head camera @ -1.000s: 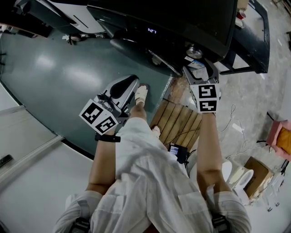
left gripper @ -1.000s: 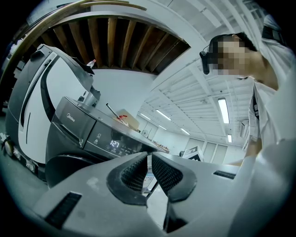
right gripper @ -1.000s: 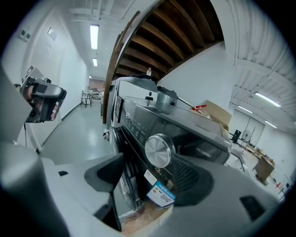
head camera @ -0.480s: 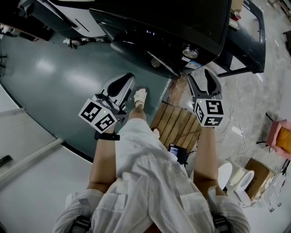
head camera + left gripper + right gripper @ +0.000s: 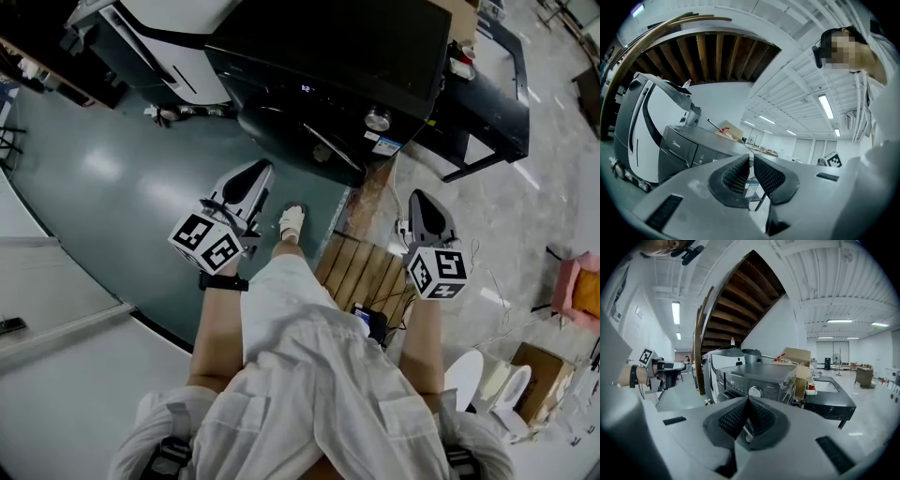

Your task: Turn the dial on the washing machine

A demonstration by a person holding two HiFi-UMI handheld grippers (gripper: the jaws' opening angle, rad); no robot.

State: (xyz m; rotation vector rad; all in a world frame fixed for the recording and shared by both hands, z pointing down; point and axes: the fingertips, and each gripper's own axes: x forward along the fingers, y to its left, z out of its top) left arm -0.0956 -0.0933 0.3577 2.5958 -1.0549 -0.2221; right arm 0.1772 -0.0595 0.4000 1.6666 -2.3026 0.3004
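Washing machine (image 5: pixel 328 56): dark, front panel towards the person; its lower front is cut off by the jaws in the right gripper view.

Left gripper (image 5: pixel 261 169): over the floor, well apart from the machine, jaws drawn to a thin slit, empty.

Right gripper (image 5: pixel 418 196): above the pallet (image 5: pixel 361 258), jaws clenched tip to tip, empty.

Dial (image 5: pixel 378 119): on the panel's right end, ahead of the right gripper, clear of it. Dial markings are too small to read.

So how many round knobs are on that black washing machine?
1. The silver dial sits on the dark washing machine, near the right end of its front panel. Its other sides are hidden.
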